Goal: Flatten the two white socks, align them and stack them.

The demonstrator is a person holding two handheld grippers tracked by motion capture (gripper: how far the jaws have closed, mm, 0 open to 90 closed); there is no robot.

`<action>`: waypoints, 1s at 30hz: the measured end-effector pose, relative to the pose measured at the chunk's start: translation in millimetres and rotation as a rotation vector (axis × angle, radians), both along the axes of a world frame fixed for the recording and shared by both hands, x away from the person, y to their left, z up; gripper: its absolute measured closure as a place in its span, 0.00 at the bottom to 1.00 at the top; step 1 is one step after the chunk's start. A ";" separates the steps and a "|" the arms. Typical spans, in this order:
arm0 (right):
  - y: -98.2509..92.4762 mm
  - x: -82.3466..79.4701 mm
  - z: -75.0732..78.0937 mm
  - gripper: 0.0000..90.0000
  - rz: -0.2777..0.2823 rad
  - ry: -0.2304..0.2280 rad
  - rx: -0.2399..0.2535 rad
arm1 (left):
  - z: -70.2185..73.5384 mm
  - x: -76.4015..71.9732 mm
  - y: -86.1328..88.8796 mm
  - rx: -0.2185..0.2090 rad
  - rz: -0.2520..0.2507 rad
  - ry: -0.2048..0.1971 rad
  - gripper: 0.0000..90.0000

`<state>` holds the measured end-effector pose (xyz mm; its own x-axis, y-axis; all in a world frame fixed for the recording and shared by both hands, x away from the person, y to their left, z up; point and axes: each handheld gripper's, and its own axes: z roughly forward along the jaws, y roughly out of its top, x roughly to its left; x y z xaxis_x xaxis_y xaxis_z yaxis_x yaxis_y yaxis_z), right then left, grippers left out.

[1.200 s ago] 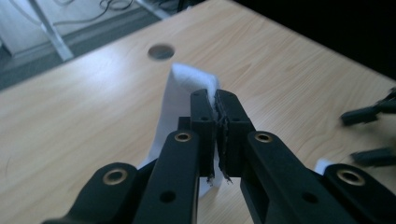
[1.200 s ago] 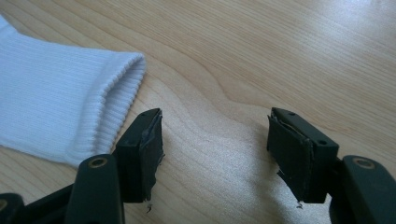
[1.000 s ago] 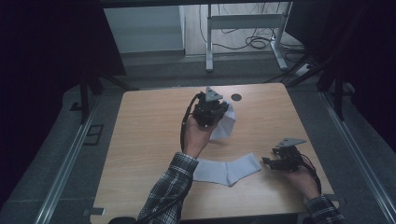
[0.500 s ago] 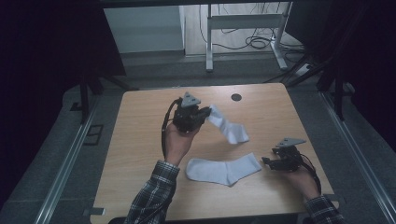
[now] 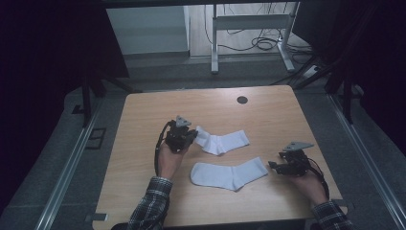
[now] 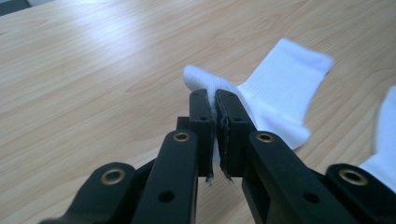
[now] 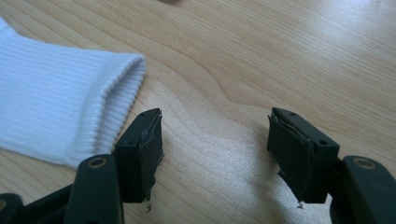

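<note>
Left claw point(image 6: 215, 109) (clamped) on sock toe point(image 6: 201, 79)

no readable text, labels, brands, numbers or signs on anything

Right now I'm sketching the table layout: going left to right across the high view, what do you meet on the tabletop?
left gripper pinching the toe end of the far sock → near sock lying flat → right gripper, jaws open beside that sock's cuff.
</note>
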<state>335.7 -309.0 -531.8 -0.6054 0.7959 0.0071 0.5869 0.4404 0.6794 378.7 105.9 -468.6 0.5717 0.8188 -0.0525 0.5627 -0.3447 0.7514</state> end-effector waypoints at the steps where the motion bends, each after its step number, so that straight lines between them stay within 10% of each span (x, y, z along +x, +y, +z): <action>1: 0.0 0.0 0.0 0.40 0.000 0.000 0.000 | -1.5 -0.3 2.5 0.006 0.006 0.000 0.94; 14: 0.5 -0.2 0.1 0.40 -0.005 0.003 0.001 | -39.0 -4.8 32.1 0.095 0.107 0.029 0.92; 21: 0.8 -0.1 0.3 0.40 -0.007 0.004 -0.001 | -38.4 -7.9 42.8 0.068 0.179 -0.015 0.65; 30: 0.4 0.7 1.7 0.43 -0.009 0.014 -0.008 | -49.4 -11.7 52.3 0.071 0.213 -0.033 0.61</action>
